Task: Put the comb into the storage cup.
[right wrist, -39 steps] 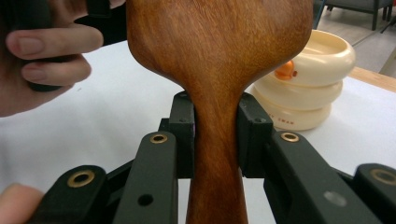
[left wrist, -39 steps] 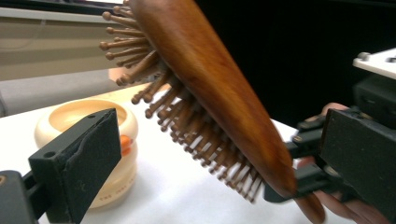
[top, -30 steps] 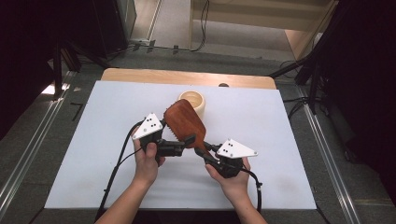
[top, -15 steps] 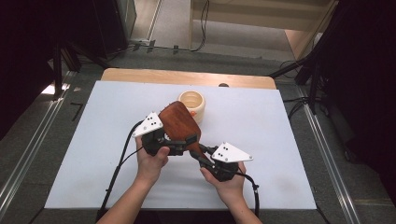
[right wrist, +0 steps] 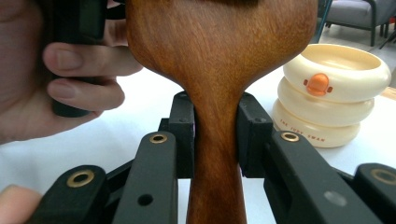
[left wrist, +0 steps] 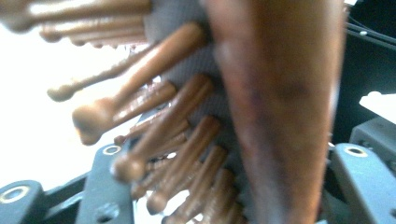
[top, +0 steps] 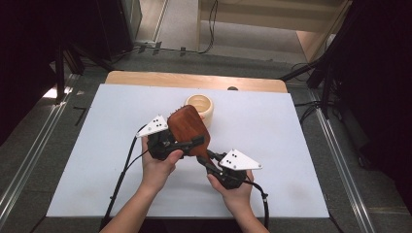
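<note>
Dark wooden paddle hairbrush (top: 188, 127) was held above white worktop (top: 291, 145). Right gripper (right wrist: 215, 140) clenched its handle; left gripper (top: 187, 144) clamped the bristled head. Risk: opposing pulls could twist it loose toward cream ringed pot (top: 200, 107).

Wooden hairbrush (left wrist: 275, 107) edge-on, very close and blurred: dark brown back runs 12 to 6 o'clock, right of centre. Wooden bristle pins (left wrist: 154, 126) with rounded tips fan out toward 9 o'clock from a grey cushion pad (left wrist: 187, 70). Left gripper (left wrist: 224, 186): black jaws at 7 and 4 o'clock, brush head between them; contact can't be judged. White table surface (left wrist: 32, 135) at 9 o'clock.
</note>
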`<move>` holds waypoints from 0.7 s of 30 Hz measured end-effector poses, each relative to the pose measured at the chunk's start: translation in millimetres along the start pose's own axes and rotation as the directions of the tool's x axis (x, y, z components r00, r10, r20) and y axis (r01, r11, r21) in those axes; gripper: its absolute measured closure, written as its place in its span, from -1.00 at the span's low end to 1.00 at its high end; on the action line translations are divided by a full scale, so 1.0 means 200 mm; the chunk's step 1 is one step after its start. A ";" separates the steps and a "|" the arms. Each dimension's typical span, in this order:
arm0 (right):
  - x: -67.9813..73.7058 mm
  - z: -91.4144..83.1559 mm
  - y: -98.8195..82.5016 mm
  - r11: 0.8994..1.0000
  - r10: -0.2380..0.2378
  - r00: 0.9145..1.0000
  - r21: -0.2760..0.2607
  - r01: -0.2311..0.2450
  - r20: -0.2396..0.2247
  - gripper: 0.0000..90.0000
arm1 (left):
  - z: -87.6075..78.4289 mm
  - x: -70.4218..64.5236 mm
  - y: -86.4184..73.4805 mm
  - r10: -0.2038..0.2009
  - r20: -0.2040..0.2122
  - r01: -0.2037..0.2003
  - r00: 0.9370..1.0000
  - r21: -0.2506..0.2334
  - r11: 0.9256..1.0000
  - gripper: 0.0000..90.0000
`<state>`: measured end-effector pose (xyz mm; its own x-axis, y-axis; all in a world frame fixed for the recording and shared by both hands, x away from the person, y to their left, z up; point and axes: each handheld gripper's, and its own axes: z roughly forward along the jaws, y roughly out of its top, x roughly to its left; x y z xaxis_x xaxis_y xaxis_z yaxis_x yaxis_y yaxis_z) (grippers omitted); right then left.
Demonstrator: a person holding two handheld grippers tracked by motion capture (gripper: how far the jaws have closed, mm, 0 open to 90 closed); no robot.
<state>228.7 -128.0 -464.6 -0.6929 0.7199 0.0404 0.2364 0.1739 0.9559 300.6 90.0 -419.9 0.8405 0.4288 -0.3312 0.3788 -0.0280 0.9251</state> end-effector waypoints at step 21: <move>-0.09 -0.01 -0.01 0.999 0.042 0.999 -0.016 -0.042 -0.004 -0.38 | -0.03 0.01 0.03 0.041 -0.005 -0.041 0.999 0.009 0.999 0.23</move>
<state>240.1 -141.9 -466.4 -0.6848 0.7241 0.0813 0.2545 0.1331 0.9579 301.4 96.7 -413.7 0.8534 0.4320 -0.2916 0.3470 -0.0536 0.9363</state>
